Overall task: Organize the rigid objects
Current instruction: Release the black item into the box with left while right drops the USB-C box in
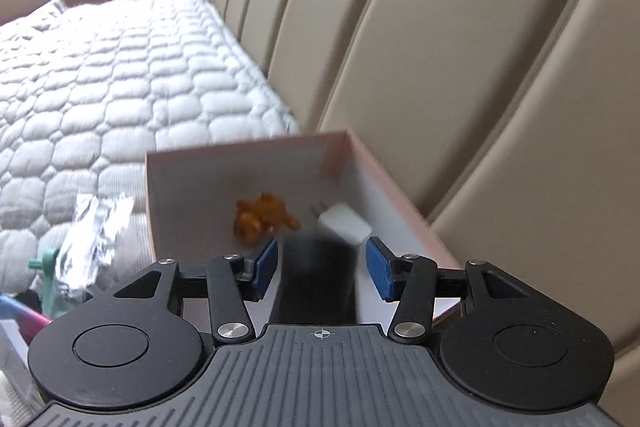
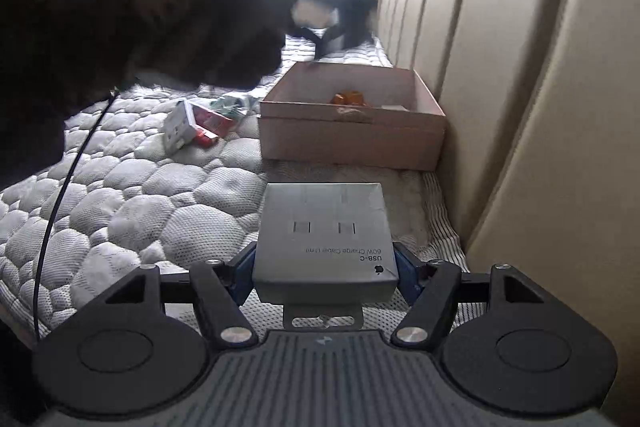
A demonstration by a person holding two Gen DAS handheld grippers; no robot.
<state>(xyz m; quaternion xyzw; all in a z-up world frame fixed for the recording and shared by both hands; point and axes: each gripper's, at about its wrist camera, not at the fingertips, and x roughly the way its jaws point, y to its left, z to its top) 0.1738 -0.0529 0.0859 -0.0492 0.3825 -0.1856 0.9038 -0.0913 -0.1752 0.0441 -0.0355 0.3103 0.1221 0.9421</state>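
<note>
A pink cardboard box (image 1: 400, 195) sits on the quilted mattress against the padded headboard. It holds an orange toy figure (image 1: 260, 217), a white plug charger (image 1: 344, 223) and a blurred black object (image 1: 316, 279). My left gripper (image 1: 321, 265) is open over the box, with the black object between its blue pads and not gripped. My right gripper (image 2: 325, 273) is shut on a white USB-C cable box (image 2: 324, 239), held above the mattress short of the pink box (image 2: 348, 139). The orange figure (image 2: 348, 97) shows inside it.
Crumpled foil (image 1: 94, 239) and a green item (image 1: 46, 267) lie left of the pink box. A red and white carton (image 2: 196, 127) lies on the mattress (image 2: 140, 195). The person's dark, blurred arm (image 2: 140, 27) fills the upper left. The headboard (image 2: 520, 107) borders the right.
</note>
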